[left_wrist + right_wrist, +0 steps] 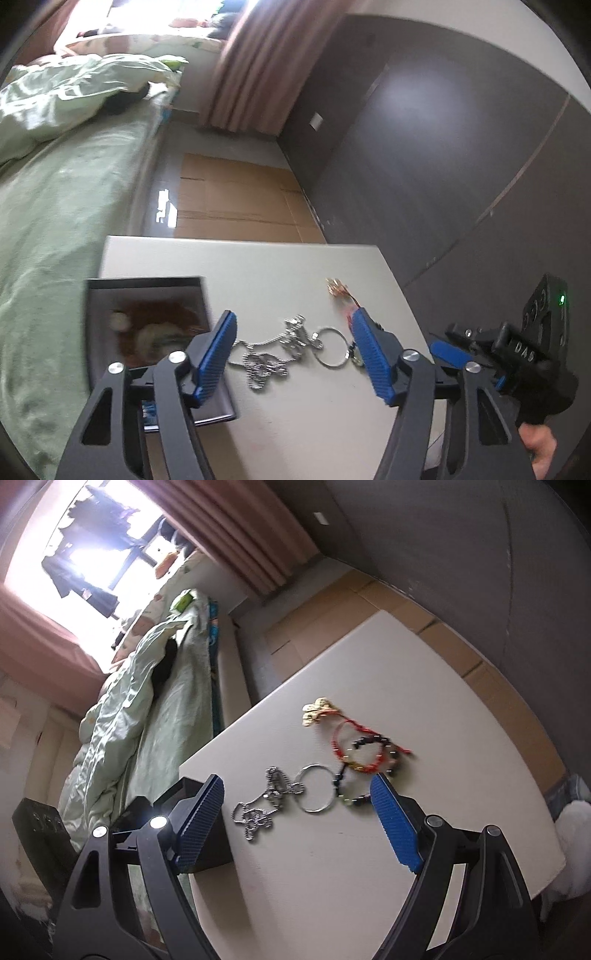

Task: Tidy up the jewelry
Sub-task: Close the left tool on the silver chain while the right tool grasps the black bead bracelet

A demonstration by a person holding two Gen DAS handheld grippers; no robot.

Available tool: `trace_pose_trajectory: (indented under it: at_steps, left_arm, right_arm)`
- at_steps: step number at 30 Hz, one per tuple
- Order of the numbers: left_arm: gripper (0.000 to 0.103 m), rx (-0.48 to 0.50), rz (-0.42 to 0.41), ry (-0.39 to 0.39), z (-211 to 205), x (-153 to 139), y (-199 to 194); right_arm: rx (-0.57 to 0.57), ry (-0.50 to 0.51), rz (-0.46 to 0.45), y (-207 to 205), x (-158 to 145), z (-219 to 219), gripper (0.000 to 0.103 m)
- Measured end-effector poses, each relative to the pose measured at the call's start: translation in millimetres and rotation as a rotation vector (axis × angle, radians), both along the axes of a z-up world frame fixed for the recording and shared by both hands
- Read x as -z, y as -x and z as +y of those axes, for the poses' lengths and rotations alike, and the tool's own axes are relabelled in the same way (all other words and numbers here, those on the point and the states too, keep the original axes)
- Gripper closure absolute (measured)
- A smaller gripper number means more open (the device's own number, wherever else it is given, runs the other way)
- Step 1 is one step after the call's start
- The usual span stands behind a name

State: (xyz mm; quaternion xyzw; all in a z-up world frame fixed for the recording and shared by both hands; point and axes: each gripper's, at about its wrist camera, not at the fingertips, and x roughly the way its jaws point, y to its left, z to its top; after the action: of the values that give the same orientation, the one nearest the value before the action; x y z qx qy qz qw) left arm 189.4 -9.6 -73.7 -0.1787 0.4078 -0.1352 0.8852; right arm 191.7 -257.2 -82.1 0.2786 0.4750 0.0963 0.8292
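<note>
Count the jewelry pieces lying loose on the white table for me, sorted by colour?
Silver: 2, the ball chain and the plain ring
Red: 1, the cord bracelet
Dark: 1, the beaded bracelet
Gold: 1, the small charm
Total: 5 loose pieces; the dark box's blurred contents not counted.

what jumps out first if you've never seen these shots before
The small heap of jewelry on the white table: a silver ball chain, a plain metal ring, dark beads and a red cord bracelet. Both the left gripper and the right gripper hang open above it, and an open dark box sits at the table's left edge.
</note>
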Motion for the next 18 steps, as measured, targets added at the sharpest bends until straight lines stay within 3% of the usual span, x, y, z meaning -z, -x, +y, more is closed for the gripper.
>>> trace_pose_trajectory:
  at_steps: [10,18]
  left_arm:
    - [0.062,0.066,0.100,-0.052,-45,34,-38]
    - [0.063,0.081,0.126,-0.143,-70,61,-57]
  right_arm:
    - [0.042,-0.015,0.036,-11,1,-27,0.021]
    - [0.083,0.041,0.058,-24,3,-40,0.022]
